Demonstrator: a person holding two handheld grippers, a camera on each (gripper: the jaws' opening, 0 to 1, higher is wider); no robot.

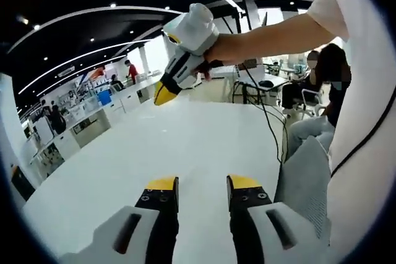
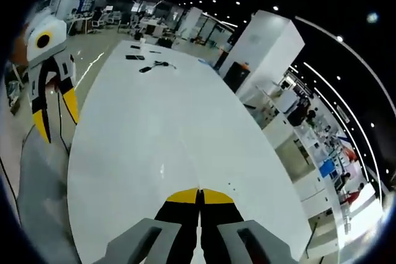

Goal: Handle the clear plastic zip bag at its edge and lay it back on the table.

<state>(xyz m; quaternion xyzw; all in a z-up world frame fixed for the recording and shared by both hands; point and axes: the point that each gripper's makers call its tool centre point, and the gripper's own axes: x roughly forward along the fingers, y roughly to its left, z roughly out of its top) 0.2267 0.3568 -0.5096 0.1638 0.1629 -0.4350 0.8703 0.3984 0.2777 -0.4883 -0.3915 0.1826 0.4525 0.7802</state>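
Observation:
The white table (image 1: 185, 140) stretches ahead in both views. In the left gripper view my left gripper (image 1: 203, 183) hangs low over the table's near part, open, its yellow-tipped jaws a wide gap apart with nothing between them. Higher up and farther out, a hand holds my right gripper (image 1: 163, 95) above the table, tips pointing down-left and pressed together. In the right gripper view my right gripper (image 2: 200, 195) is shut over the table (image 2: 161, 128), and I see nothing held in it. My left gripper (image 2: 57, 115) appears at the left with its jaws apart.
Small dark items and a cable (image 2: 143, 61) lie at the table's far end. A white cabinet block (image 2: 266, 47) stands beside the table. The person's grey trousers (image 1: 303, 177) and white sleeve are at the right. A black cable (image 1: 267, 112) hangs at the table's right edge.

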